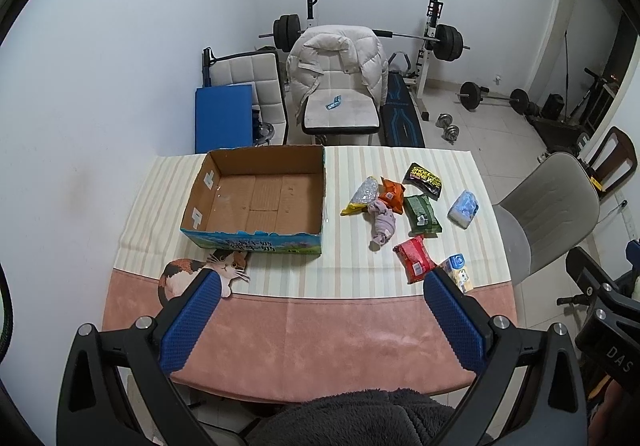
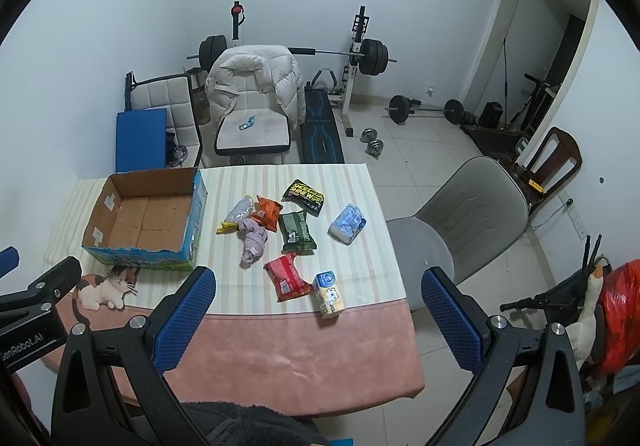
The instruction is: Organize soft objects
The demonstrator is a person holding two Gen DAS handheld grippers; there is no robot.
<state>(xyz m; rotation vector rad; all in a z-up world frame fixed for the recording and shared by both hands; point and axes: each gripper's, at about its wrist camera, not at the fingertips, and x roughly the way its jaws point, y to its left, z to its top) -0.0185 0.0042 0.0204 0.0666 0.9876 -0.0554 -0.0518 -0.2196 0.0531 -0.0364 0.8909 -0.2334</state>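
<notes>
Table (image 2: 280,346) packets (image 2: 288,277) lie beyond both wide-apart grippers: left gripper (image 1: 322,288), right gripper (image 2: 318,284).

White walls (image 1: 120,45) are enclosing a room with a pale tiled floor (image 2: 420,149). A barbell rack (image 1: 430,33) is standing against the far wall, with a white jacket (image 1: 336,53) hanging over a chair (image 1: 340,113) before it. A grey chair (image 2: 468,213) is sitting beside the table (image 1: 320,334), and a doorway (image 2: 536,45) is opening on the right.
</notes>
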